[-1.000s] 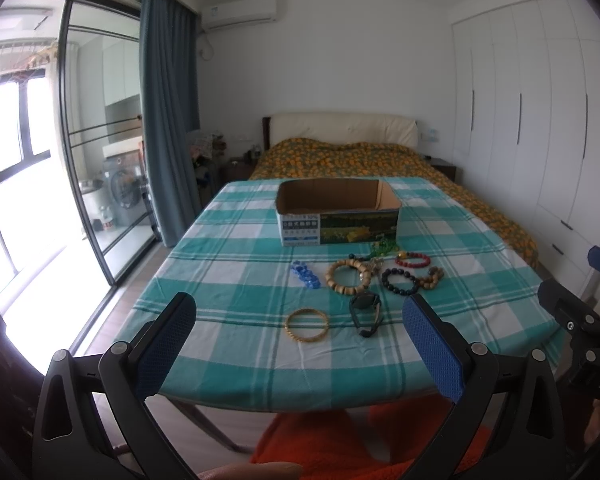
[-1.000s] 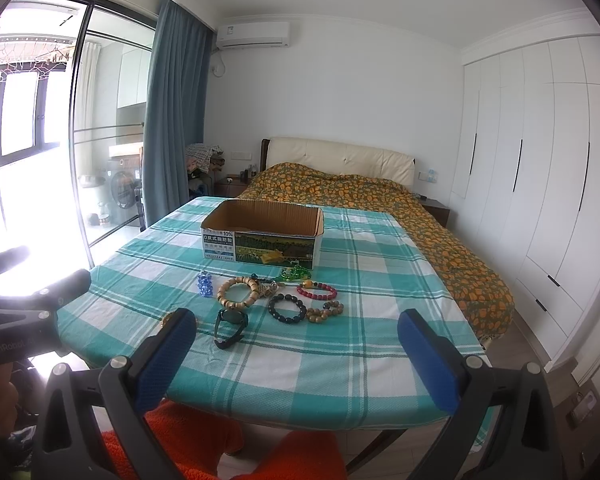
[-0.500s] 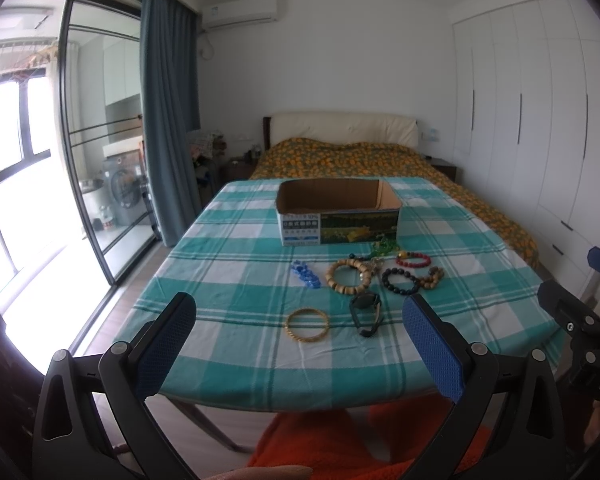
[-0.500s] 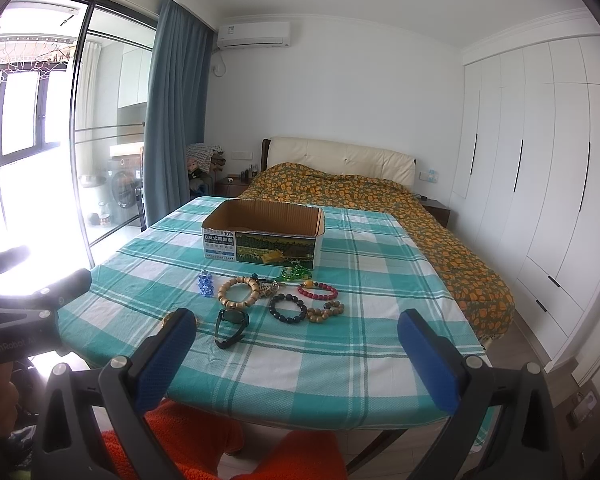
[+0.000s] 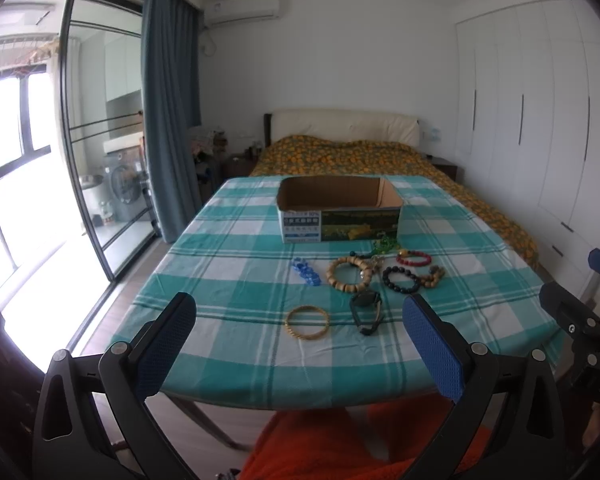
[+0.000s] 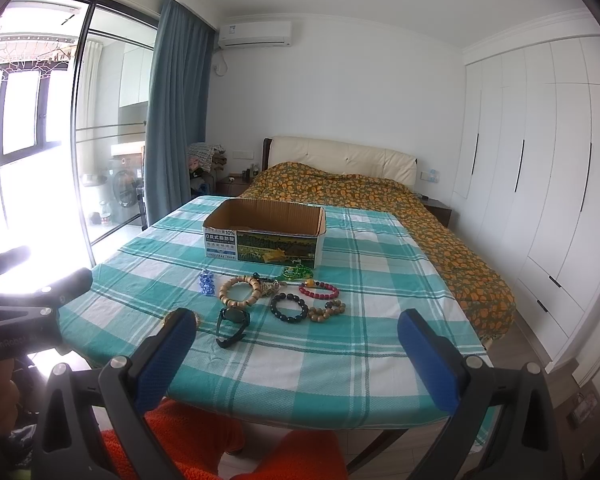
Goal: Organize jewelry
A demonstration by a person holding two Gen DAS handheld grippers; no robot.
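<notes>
Cardboard box (image 5: pixel 339 208) stands empty at 12 o'clock on the checked table (image 5: pixel 228 280), bracelets (image 5: pixel 380 276) loose before it; left gripper (image 5: pixel 300 344) and right gripper (image 6: pixel 296 356), jaws wide and empty, await a first pick.

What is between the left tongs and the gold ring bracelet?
Nothing visible. Only bare checked tablecloth lies between the open left tongs and the gold ring bracelet; the black watch lies beside it.

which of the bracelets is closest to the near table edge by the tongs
The plain gold bangle: a smooth solid ring lying alone at the front left, beside the black watch. The beaded bracelets, such as the wooden one and black one, lie farther back toward the cardboard box.
</notes>
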